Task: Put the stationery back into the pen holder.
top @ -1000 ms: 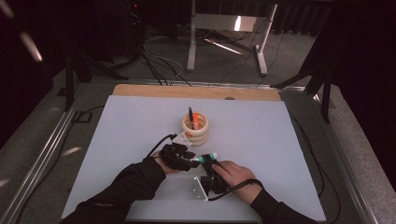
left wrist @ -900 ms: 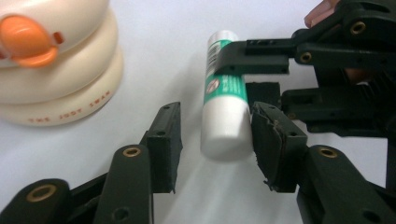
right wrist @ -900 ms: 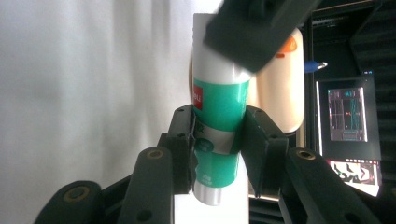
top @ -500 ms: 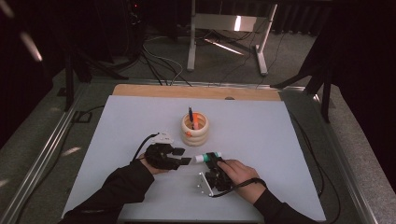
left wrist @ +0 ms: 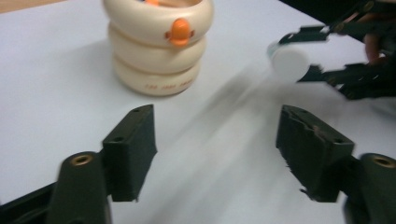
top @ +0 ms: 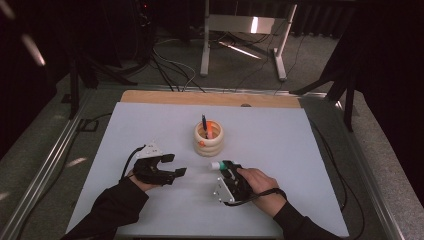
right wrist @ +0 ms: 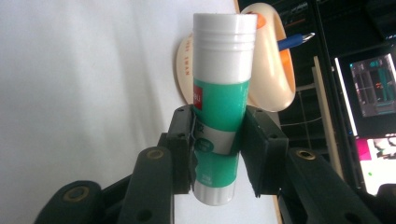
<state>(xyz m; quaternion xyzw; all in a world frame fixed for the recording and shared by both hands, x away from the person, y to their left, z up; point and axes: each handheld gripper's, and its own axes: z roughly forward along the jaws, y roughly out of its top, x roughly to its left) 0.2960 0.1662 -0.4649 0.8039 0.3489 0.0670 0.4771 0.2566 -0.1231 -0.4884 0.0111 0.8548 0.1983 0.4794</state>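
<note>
The white table [top: 280, 135] bears a cream ringed holder [top: 208, 138] near its middle, with a blue pen [top: 204, 123] standing in it and an orange knob [left wrist: 179, 31] on its side. Both forearms come in from the near edge in dark sleeves. The left hand [top: 140, 181] lies low over the table, left of the holder and toward the person, its left gripper [top: 172, 165] pointing toward the other hand – the jaws have just been opening and now stand spread with nothing between them. The right hand [top: 257, 182] rests on the table, and the right gripper [top: 224, 166] pinches a green-and-white glue stick [right wrist: 221, 98] by its lower half, the white cap pointing toward the holder, just beside it and clear of the left jaws.
</note>
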